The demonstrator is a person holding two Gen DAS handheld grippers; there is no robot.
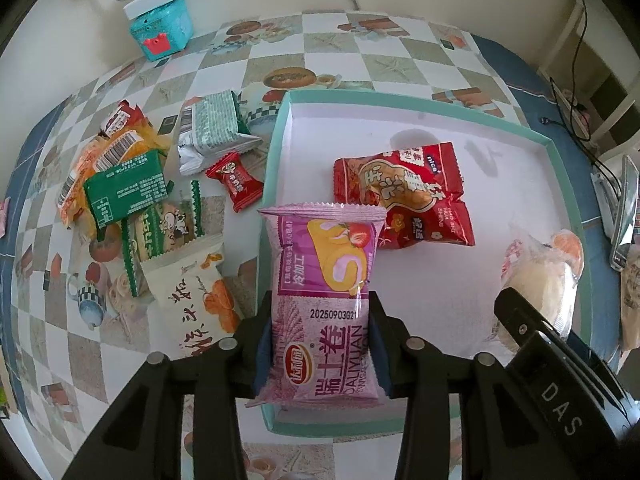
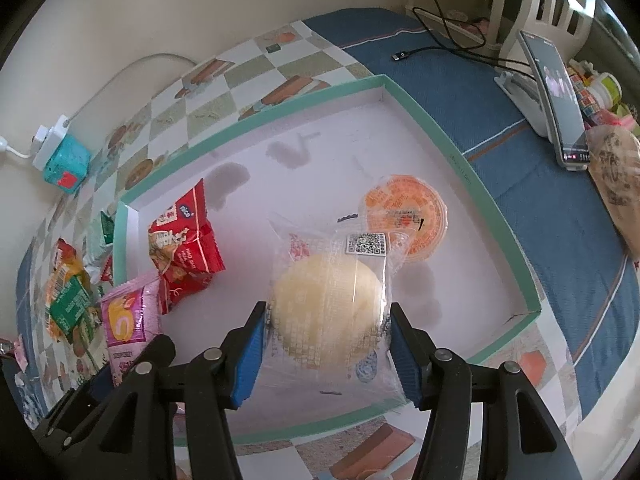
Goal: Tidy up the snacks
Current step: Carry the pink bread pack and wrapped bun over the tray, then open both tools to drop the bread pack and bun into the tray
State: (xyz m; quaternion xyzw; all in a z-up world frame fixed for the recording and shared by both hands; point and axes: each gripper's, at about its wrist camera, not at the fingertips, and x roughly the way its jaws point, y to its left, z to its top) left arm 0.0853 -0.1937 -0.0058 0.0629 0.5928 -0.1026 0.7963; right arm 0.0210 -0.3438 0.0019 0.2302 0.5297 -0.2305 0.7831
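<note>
My left gripper [image 1: 320,336] points down over the near left corner of the teal-rimmed white tray [image 1: 280,128]. Its pads touch both sides of a pink swiss-roll pack [image 1: 324,264], which narrows slightly between them; its far end reaches into the tray. My right gripper [image 2: 326,344] is shut on a pale round bun in a clear wrapper [image 2: 328,304], held just over the tray floor [image 2: 280,120]. A red snack pack [image 1: 404,196] and an orange-lidded jelly cup [image 2: 404,212] lie in the tray. Several loose snack packs [image 1: 128,188] are heaped on the tablecloth left of the tray.
A teal box with a white power strip on top [image 1: 160,28] stands at the back left by the wall. A phone on a stand [image 2: 556,92] and a black cable [image 2: 440,32] are to the right on the blue cloth. A brown paper bag [image 2: 616,184] lies beside the phone.
</note>
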